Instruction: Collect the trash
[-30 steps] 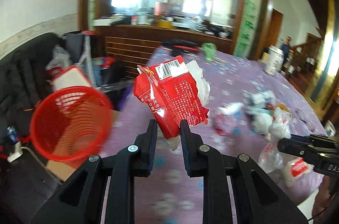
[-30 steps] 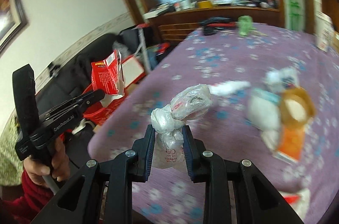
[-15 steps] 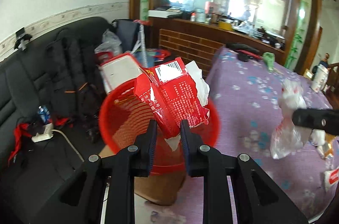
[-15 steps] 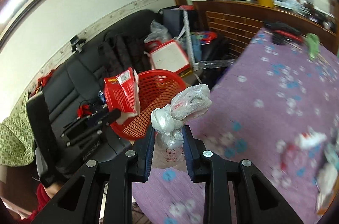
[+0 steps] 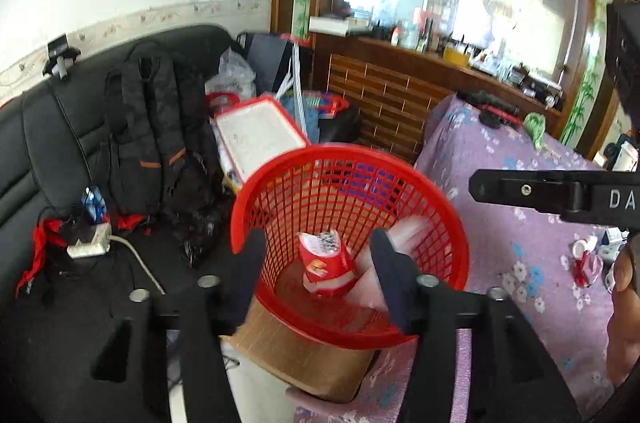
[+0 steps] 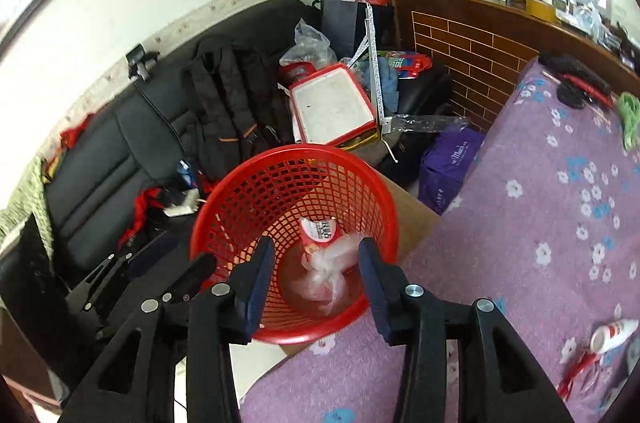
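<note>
A red mesh basket [image 5: 256, 199] [image 6: 224, 199] stands on a cardboard box beside the purple table. A red carton [image 5: 326, 263] [image 6: 320, 229] and a clear plastic bag [image 6: 328, 273] lie inside it; the bag shows blurred in the left wrist view [image 5: 404, 235]. My left gripper [image 5: 318, 263] is open and empty above the basket. My right gripper [image 6: 316, 273] is open and empty above it too. The right gripper's arm [image 5: 560, 193] crosses the left wrist view at the right.
The purple flowered tablecloth [image 6: 540, 223] holds a white tube and red scraps [image 6: 612, 333] [image 5: 586, 259] at the right. A black sofa [image 5: 48, 151] with a backpack [image 5: 152, 127], a white red-framed board [image 6: 332, 107] and bags lies behind the basket.
Both grippers have opened and dropped their loads: the red carton and the plastic bag now lie in the basket. Both views have moved over the basket.
</note>
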`<action>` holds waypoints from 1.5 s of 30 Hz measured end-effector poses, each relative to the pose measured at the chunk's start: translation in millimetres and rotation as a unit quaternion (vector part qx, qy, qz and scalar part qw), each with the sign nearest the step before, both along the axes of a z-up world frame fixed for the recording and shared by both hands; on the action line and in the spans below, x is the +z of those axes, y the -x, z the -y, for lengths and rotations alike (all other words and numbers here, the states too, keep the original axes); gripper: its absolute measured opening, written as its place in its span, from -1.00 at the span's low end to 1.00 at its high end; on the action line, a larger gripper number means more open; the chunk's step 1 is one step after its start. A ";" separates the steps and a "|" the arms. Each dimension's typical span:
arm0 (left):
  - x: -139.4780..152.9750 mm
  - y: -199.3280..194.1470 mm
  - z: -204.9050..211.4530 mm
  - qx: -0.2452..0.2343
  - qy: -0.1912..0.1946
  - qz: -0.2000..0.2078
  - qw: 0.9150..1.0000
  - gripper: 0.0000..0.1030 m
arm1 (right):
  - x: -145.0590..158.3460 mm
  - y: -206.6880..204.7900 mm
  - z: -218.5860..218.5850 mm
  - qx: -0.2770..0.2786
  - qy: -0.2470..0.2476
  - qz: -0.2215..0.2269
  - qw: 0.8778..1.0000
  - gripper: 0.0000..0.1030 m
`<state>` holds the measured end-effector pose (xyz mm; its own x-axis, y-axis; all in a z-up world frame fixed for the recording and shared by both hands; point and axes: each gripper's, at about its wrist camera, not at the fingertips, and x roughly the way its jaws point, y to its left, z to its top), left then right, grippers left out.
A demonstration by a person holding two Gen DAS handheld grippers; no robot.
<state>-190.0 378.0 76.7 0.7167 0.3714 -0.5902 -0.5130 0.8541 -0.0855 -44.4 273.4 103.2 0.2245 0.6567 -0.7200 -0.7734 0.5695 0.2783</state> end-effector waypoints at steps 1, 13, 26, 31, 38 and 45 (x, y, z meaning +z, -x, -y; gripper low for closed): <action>1.4 1.1 2.7 -0.001 -0.006 0.002 1.000 0.07 | 2.1 0.3 5.8 -0.005 -0.003 -0.001 1.000 0.03; 13.3 -11.9 94.1 -0.106 -0.029 0.020 0.994 0.17 | 5.9 42.2 153.6 -0.065 -0.032 0.000 0.997 0.18; 2.2 -59.4 225.4 -0.247 -0.044 -0.026 0.968 0.38 | -13.6 62.7 372.3 -0.254 -0.053 0.012 0.966 0.18; -1.1 -74.6 261.5 -0.284 -0.045 -0.044 0.957 0.49 | -26.8 63.6 451.2 -0.331 -0.063 -0.004 0.942 0.18; -6.2 -90.5 294.9 -0.306 -0.046 -0.060 0.949 0.54 | -56.1 68.0 513.6 -0.376 -0.081 -0.053 0.921 0.17; -10.5 -96.4 298.8 -0.301 -0.051 -0.073 0.949 0.55 | -87.1 72.6 510.5 -0.345 -0.106 -0.108 0.926 0.28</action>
